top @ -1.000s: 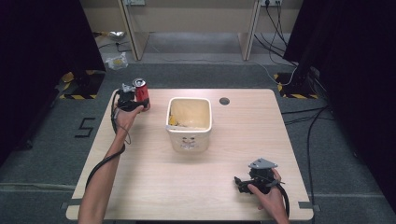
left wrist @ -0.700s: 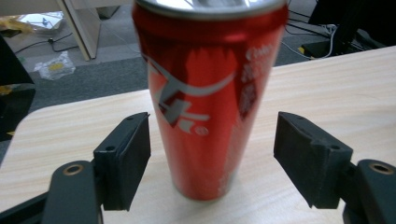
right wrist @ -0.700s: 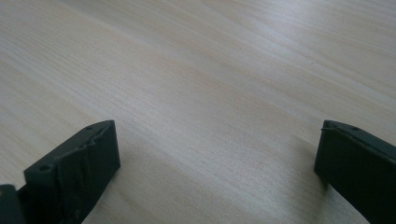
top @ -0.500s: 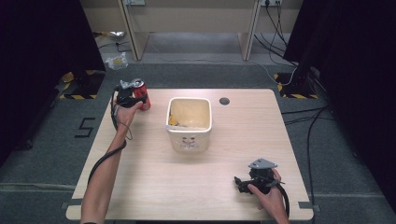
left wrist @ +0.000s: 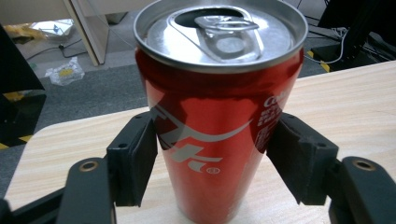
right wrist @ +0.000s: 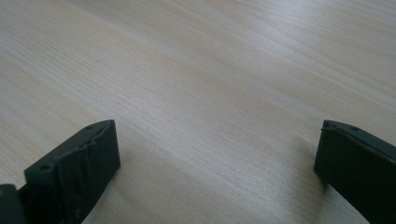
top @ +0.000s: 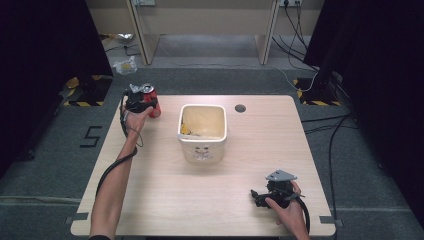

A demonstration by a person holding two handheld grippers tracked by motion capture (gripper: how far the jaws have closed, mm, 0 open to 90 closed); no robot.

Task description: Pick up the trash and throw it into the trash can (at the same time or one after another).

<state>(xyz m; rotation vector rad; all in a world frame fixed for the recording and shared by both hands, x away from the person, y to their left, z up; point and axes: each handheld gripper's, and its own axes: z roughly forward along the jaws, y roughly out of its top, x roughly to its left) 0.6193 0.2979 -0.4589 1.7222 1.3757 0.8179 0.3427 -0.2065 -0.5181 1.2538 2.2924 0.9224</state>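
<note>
With its fingers [left wrist: 133,163] closing in on a red aluminium drink can [left wrist: 217,112] (tab end up, opened), the left gripper [left wrist: 215,163] has pads at the can's sides, near the pale wooden worktop's [top: 165,190] far-left corner. Right gripper [right wrist: 215,172] rests near-right, fingers apart, nothing between.

**Count of things on and around the table**

One red aluminium drinks can [top: 152,101] with a silver top and pull tab; one cream plastic square bin [top: 202,131], open at the top, with yellowish scraps inside too small to count; two black two-jaw handheld grippers, one at the left [top: 142,103] and one at the right [top: 262,196]; one light wooden table [top: 215,200] with one round dark grommet hole [top: 240,108]; two forearms; two yellow-and-black striped floor plates [top: 80,92]; one crumpled clear bag [top: 124,65] on the floor.
</note>
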